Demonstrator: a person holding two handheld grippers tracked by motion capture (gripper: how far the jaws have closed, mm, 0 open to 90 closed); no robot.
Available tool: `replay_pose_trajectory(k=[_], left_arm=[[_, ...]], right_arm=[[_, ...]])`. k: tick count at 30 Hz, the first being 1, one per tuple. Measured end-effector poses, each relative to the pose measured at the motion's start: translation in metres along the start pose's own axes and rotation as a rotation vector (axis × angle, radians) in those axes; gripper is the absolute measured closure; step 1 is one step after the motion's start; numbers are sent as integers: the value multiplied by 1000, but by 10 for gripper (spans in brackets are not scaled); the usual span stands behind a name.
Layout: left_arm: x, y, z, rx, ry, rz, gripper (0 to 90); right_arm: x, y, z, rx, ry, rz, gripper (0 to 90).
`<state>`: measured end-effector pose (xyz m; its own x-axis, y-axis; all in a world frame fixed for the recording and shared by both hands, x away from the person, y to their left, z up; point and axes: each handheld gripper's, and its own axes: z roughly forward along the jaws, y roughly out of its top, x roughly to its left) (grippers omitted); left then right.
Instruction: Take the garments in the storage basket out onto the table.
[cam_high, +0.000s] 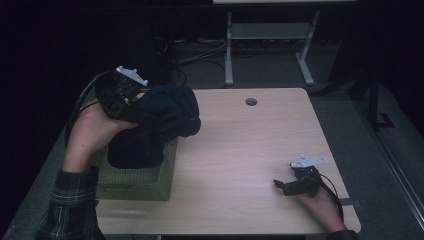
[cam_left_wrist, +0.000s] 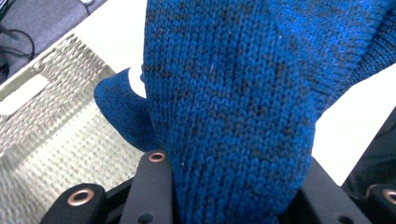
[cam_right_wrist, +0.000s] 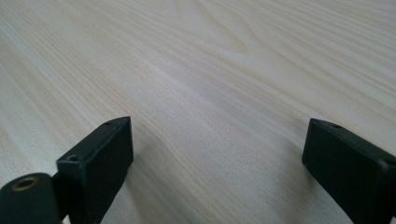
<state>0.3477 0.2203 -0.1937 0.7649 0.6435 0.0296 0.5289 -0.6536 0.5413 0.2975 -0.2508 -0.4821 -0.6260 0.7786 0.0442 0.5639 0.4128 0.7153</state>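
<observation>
A dark blue knitted sweater (cam_high: 165, 120) with tiny black specks hangs bunched up in the air at the left side of the tabletop (cam_high: 250, 150). Its top part is pinched in the left claw (cam_high: 142, 112), and the yarn bulges out between the two black jaws. The lower part droops down into a woven green basket (cam_high: 145, 182) at the near left.

Plaid sleeves (cam_high: 70, 200), black grippers, trailing cables
</observation>
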Motion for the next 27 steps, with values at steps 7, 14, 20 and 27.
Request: replay_pose_trajectory(k=[7,14,20,27], left_arm=[[-16,22,9,-3,-17,52,678],[-29,40,19,2,-35,86,679],[-43,57,33,6,-64,128,680],[-59,71,52,5,-100,158,681]], right_arm=[[0,0,0,1,0,0,85],[0,0,0,3,-2,-2,85],[0,0,0,3,-2,-3,84],[0,0,0,-1,0,1,84]])
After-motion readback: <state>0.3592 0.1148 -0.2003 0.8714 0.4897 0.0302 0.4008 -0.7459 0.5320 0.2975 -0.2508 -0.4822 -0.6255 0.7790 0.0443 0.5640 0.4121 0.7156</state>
